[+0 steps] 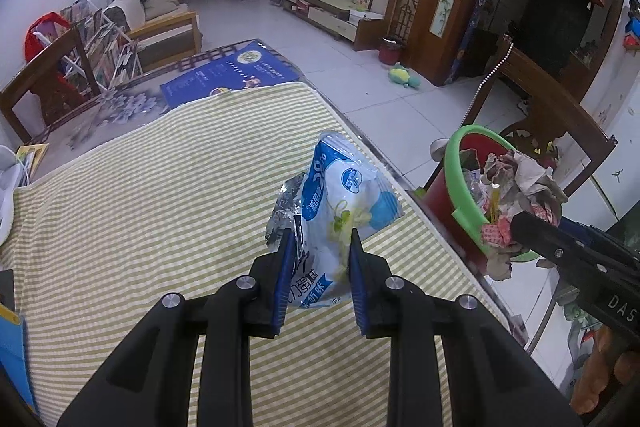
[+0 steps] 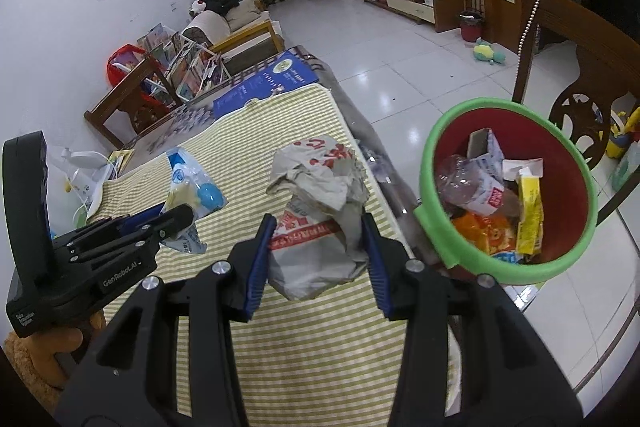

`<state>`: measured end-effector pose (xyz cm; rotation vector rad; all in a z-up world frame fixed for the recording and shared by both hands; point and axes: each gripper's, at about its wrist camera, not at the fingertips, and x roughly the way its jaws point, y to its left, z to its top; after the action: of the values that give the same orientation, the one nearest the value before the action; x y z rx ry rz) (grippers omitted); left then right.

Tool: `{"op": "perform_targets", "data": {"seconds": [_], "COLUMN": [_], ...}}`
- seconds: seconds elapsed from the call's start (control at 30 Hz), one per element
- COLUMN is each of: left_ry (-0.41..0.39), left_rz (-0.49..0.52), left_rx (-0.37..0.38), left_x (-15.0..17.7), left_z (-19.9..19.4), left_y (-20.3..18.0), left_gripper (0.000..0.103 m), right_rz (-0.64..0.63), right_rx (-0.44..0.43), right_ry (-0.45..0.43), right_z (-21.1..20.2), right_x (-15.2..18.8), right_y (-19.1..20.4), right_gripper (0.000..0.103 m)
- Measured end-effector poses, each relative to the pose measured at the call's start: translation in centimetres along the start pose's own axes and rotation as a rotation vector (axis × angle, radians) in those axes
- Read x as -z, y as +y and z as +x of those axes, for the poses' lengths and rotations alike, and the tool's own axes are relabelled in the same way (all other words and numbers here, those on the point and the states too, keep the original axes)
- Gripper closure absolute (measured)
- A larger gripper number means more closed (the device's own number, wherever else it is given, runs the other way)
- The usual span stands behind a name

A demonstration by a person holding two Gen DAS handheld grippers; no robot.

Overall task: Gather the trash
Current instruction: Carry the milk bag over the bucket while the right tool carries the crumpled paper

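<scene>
Striped bench cloth (image 1: 140,187), both jaws loaded, bin off the right edge.
My left gripper (image 1: 322,243) is clamped on the blue-white snack wrapper (image 1: 344,195); my right gripper (image 2: 318,227) pinches the crumpled paper bag (image 2: 320,195). Both pieces look lifted off the cloth. Red bin with green rim (image 2: 436,227) sits just beside the bench, already part full. Next, I reckon: swing right over the rim, release, then left.

The left tongs (image 1: 319,239) point forward, their blue-padded fingers (image 1: 285,267) pressed against a snack wrapper (image 1: 344,195) from both sides. The right tongs (image 2: 319,227) reach level beside them, jaws clamped on a crumpled paper bag (image 2: 320,211) and lifted above the bench (image 2: 304,347).
</scene>
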<state>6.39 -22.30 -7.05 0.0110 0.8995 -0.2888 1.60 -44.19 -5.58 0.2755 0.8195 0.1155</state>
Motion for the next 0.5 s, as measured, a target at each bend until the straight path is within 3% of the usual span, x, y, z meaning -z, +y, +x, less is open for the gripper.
{"op": "perform_targets", "data": {"seconds": [0.5], "left_ry": [0.024], "left_rz": [0.01], "left_rx": [0.02], "left_x": [-1.8], "left_z": [3.1], "left_y": [-5.5], "left_gripper": [0.079], "right_rz": [0.012], "right_rx": [0.023], "right_ry": [-0.005], "right_z": [-0.2], "right_x": [-2.1], "right_y": [-5.0], "right_gripper": [0.061]}}
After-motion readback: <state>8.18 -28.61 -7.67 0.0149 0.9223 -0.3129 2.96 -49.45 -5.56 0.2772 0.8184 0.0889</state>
